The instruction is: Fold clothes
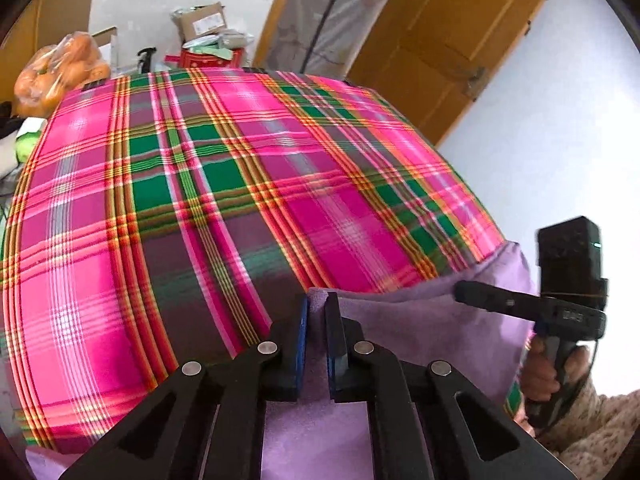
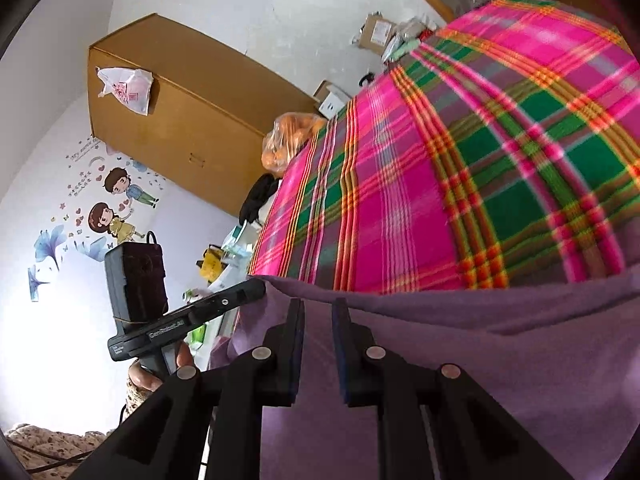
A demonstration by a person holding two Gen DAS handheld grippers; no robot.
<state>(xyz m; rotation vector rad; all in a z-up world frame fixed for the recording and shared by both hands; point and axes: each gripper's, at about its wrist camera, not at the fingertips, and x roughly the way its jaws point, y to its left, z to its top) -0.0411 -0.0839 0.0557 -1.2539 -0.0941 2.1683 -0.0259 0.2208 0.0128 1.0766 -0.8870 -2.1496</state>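
Lilac garment (image 1: 420, 324) lies along the near edge of a surface covered by a pink, green and orange plaid cloth (image 1: 224, 184); whether that surface is a bed or a counter I cannot tell. In the left wrist view the garment fills the bottom centre and runs off toward the lower right.

Left gripper (image 1: 317, 312): jaws drawn nearly together, a raised fold of the lilac fabric pinched between the blue pads. Clenched on the cloth, at bottom centre of its own view.

Right gripper (image 2: 318, 316): jaws narrow, garment edge rising up between them at bottom centre of the right wrist view. It looks to be gripping the fabric too (the pads are in shadow, so contact is less plain than on the left).

Each gripper shows in the other's view: the right one at the right edge of the left wrist view, held by a hand (image 1: 540, 376) with a speckled sleeve (image 1: 592, 432); the left one at lower left of the right wrist view, its tip touching the garment's edge.

Beyond the plaid: a bag of oranges (image 1: 60, 72) at upper left, cardboard boxes (image 1: 202, 22) at top centre, a wooden door (image 1: 460, 40) at upper right. The right wrist view shows a wooden cabinet (image 2: 180, 120) and cartoon wall stickers (image 2: 112, 208) on the left.
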